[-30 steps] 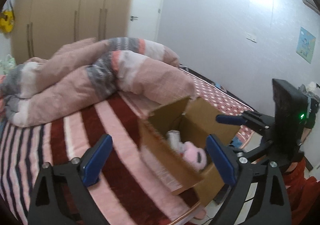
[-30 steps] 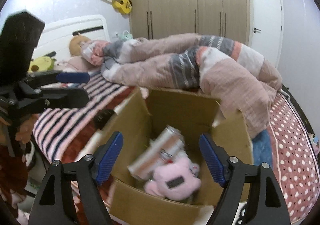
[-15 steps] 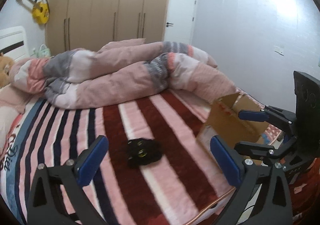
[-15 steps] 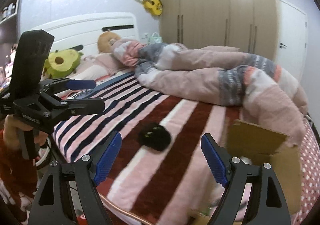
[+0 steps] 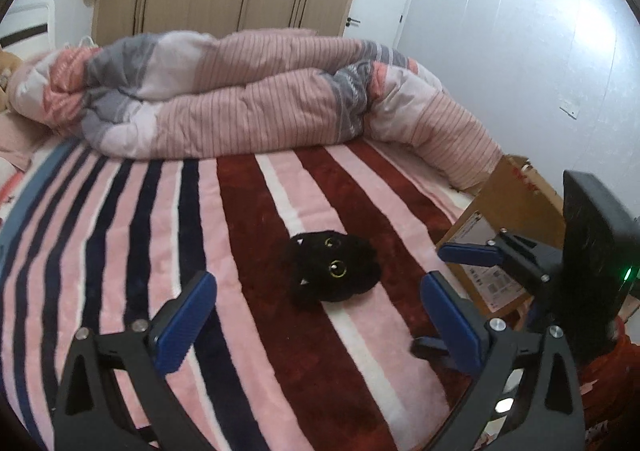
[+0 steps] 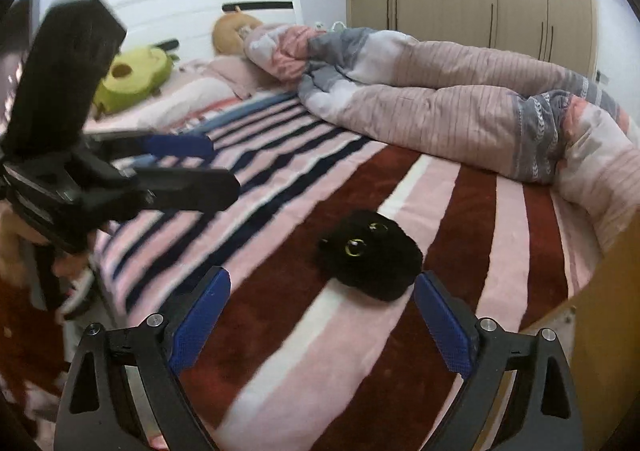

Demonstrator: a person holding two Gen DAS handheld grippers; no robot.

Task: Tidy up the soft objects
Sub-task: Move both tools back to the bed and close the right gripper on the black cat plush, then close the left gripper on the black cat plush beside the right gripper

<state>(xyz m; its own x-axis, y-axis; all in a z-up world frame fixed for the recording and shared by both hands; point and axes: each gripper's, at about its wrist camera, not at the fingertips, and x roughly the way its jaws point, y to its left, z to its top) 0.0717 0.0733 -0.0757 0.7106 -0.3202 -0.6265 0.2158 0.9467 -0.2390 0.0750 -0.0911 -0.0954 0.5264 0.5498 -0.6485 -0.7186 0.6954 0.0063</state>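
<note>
Left wrist view: left claw [image 5: 316, 315] wide open, empty, black cat plush [image 5: 330, 271] lying ahead of it on striped bed [image 5: 120, 231], not yet between pads. Right wrist view: right claw [image 6: 320, 319] also open and empty, jaws just been opening, nothing between them; plush [image 6: 370, 259] just ahead, nearer the right pad. Both claws aimed at same toy, so likely next step = grab plush, carry to box [image 5: 512, 219] at bed edge on the right. Risks: two claws converging on one small toy, could knock each other or shove plush aside; one should prob hold back. Plush soft and fluffy, so shallow pinch may catch only fur and slip on lift. Pads pushed too low could snag blanket pile along w/ toy. Box sits right at bed edge, flap up; bump from right claw could tip or shift it. Box contents not visible from either view now, only outer wall and flap w/ label. Duvet [image 5: 260, 99] bunched further back, well apart from plush; avocado plush [image 6: 132, 79] by headboard, untouched.
</note>
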